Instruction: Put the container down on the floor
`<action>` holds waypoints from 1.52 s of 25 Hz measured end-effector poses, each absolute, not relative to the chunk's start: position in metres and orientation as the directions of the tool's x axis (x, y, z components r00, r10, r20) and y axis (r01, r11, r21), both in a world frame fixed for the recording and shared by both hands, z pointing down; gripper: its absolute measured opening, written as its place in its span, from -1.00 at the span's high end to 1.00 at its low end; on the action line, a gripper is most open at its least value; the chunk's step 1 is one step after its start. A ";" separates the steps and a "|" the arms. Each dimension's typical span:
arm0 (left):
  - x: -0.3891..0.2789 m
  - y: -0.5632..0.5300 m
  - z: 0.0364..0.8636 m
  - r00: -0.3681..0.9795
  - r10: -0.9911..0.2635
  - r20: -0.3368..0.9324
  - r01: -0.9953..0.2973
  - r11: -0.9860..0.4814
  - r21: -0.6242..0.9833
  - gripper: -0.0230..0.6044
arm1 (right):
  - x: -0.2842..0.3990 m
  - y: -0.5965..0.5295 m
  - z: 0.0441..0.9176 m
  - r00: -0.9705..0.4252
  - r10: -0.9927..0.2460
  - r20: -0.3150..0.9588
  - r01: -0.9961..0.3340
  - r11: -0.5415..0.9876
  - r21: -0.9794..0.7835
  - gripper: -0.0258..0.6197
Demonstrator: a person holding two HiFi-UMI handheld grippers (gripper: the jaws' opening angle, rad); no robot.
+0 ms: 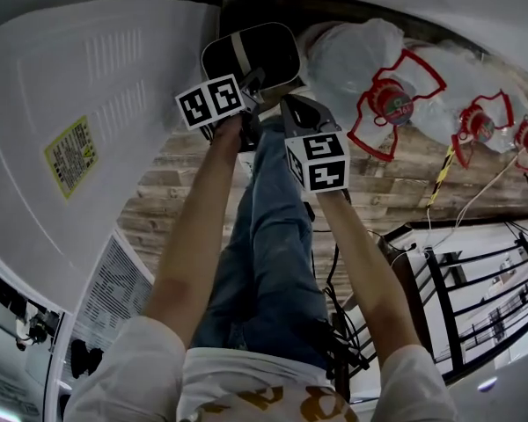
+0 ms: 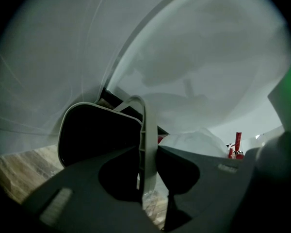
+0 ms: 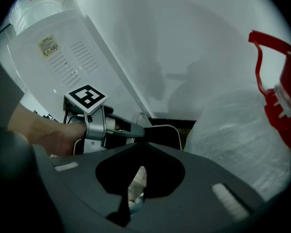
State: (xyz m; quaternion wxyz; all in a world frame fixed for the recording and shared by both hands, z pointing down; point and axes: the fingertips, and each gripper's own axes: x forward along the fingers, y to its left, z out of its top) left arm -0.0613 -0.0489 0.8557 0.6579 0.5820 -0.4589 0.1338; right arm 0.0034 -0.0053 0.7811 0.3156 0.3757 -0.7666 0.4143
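Wood-plank floor (image 1: 396,183) lies below both grippers. The left gripper (image 2: 148,152) has its fingers pinching the pale handle band (image 2: 147,125) of the container (image 2: 97,135), whose dark tub sits just beyond them. The right gripper (image 3: 138,147) is alongside, its fingers pressed together and empty. Lower the tub straight and let it settle flat before releasing, because the water jugs (image 1: 361,60) crowd the far side.

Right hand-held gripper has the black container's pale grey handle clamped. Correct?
No. It is the left hand-held gripper that has the pale grey handle of the black, grey-rimmed container clamped; the left gripper view shows it. The right hand-held gripper is shut on nothing.
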 end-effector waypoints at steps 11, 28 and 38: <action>-0.068 -0.046 0.878 0.509 -0.356 0.784 -0.729 0.306 0.612 0.66 | -0.007 -0.015 0.784 -0.523 -0.320 0.790 -0.832 0.391 -0.393 0.83; -0.080 -0.033 0.882 0.401 -0.300 0.865 -0.832 0.276 0.482 0.63 | -0.006 -0.008 0.782 -0.528 -0.308 0.792 -0.826 0.402 -0.395 0.83; -0.108 -0.016 0.885 0.265 -0.235 0.935 -0.900 0.288 0.328 0.48 | -0.005 -0.002 0.777 -0.530 -0.308 0.790 -0.824 0.406 -0.395 0.83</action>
